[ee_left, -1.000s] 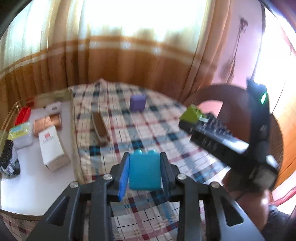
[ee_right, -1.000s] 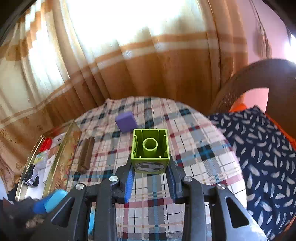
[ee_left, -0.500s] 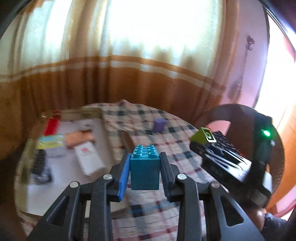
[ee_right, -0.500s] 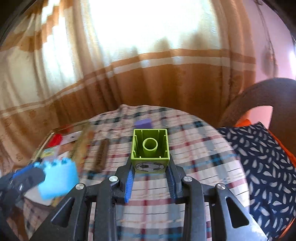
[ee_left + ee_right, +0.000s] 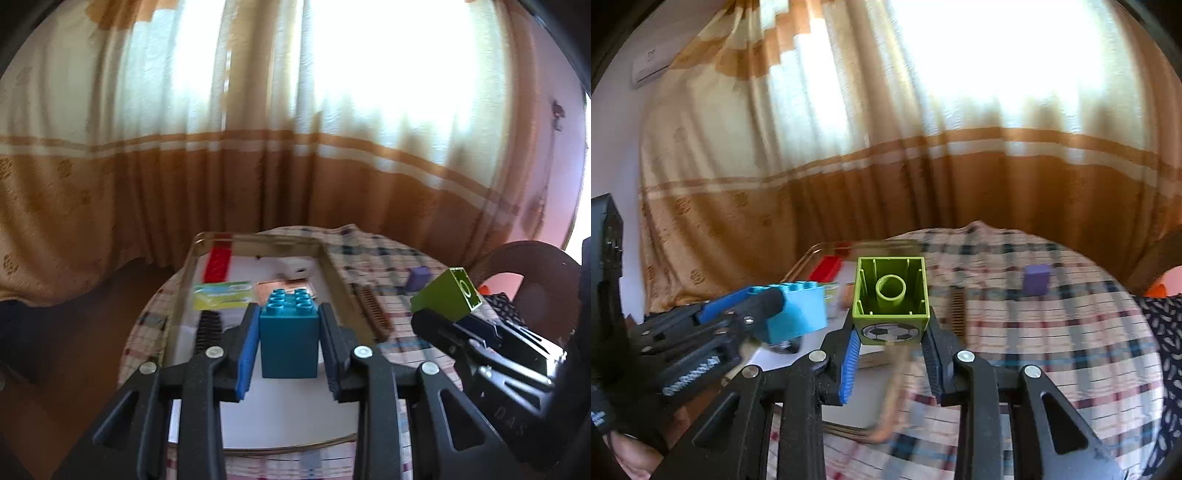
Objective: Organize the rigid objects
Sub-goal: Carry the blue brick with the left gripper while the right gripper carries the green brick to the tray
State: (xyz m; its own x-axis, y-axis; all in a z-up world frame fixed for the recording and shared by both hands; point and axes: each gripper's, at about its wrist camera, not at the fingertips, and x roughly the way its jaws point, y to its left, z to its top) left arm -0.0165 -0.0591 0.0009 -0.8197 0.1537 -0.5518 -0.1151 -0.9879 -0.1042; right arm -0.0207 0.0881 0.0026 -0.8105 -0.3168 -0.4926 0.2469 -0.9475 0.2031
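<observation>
Carrying rigid, light, smooth-sided bricks: left gripper (image 5: 289, 345) clamped on teal brick (image 5: 289, 338), right gripper (image 5: 891, 347) on green brick (image 5: 890, 300), flat sides gripped.

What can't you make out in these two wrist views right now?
- Left wrist view: the teal brick in the left hand-held gripper hides part of the tray floor behind it.
- Left wrist view: the comb is blurred, so its teeth are unclear.
- Right wrist view: the green brick in the right hand-held gripper covers most tray contents.
- Right wrist view: the near tablecloth is motion-smeared.
</observation>
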